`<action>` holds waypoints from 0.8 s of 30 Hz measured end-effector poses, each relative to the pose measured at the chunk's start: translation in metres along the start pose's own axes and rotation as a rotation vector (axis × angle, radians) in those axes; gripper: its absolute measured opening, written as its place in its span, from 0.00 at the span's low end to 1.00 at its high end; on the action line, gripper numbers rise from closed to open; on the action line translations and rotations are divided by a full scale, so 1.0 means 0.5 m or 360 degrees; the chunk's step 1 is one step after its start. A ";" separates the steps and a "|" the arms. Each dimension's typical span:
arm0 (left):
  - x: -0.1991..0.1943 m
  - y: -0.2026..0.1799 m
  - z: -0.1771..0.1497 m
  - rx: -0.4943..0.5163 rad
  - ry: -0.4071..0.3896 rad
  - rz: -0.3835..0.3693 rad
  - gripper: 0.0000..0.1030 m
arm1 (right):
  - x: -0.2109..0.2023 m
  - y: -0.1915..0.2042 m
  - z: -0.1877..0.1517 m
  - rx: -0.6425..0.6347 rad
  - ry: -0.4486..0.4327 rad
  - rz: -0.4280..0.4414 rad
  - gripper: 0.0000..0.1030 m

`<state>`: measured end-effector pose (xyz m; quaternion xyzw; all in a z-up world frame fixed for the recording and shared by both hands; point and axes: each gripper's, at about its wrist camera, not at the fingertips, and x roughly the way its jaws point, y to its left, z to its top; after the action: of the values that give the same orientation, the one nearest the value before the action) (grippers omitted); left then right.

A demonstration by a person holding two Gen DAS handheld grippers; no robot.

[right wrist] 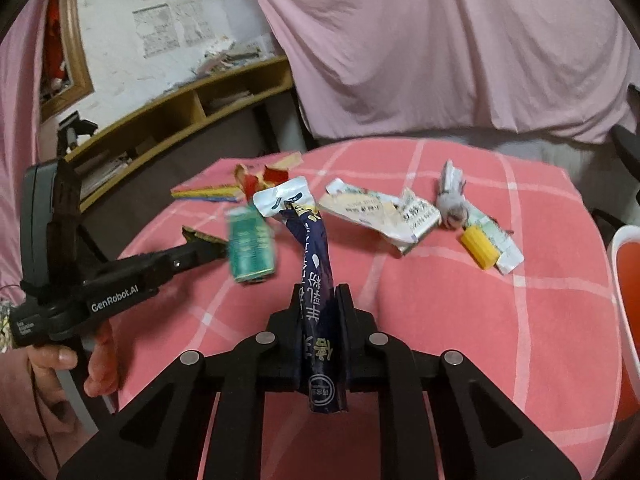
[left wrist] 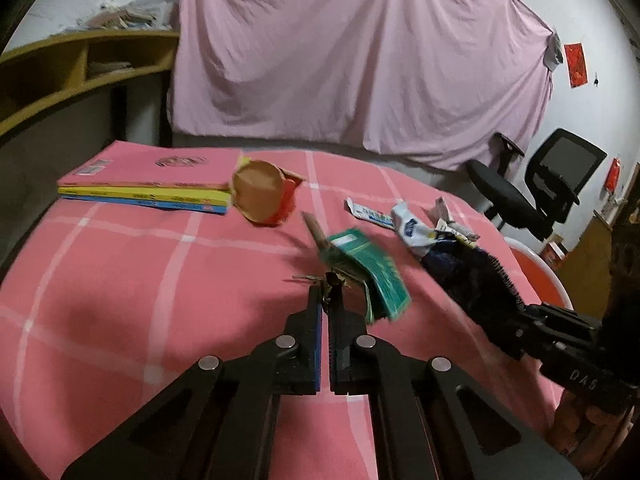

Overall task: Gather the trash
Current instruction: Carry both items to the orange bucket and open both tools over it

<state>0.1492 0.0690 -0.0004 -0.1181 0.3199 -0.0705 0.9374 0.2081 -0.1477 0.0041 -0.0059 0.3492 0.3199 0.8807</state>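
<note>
My left gripper (left wrist: pixel 327 294) is shut on the crumpled edge of a green packet (left wrist: pixel 370 276), which hangs blurred just above the pink checked cloth (left wrist: pixel 140 280); the packet also shows in the right wrist view (right wrist: pixel 251 246). My right gripper (right wrist: pixel 317 296) is shut on a dark blue and white wrapper (right wrist: pixel 314 264), held upright; it also shows in the left wrist view (left wrist: pixel 416 232). Loose on the cloth lie a torn beige wrapper (right wrist: pixel 380 212), a yellow piece (right wrist: pixel 478 248), a grey crumpled scrap (right wrist: pixel 452 200) and a crushed orange paper cup (left wrist: pixel 262 192).
A stack of books (left wrist: pixel 148 184) lies at the far left of the table. An orange and white bin (right wrist: pixel 628 292) stands at the right edge. A black office chair (left wrist: pixel 536 188) and a wooden shelf (left wrist: pixel 80 68) stand behind, under a pink sheet (left wrist: pixel 360 60).
</note>
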 end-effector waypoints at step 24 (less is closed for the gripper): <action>-0.033 -0.406 0.118 0.0450 -0.0593 -0.0409 0.00 | -0.265 -0.166 0.030 0.0054 -0.0887 -0.0543 0.12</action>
<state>0.1610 -0.1125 0.1084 -0.0366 0.1113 -0.2100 0.9706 0.1914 -0.2843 0.0799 0.0381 0.0938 0.1513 0.9833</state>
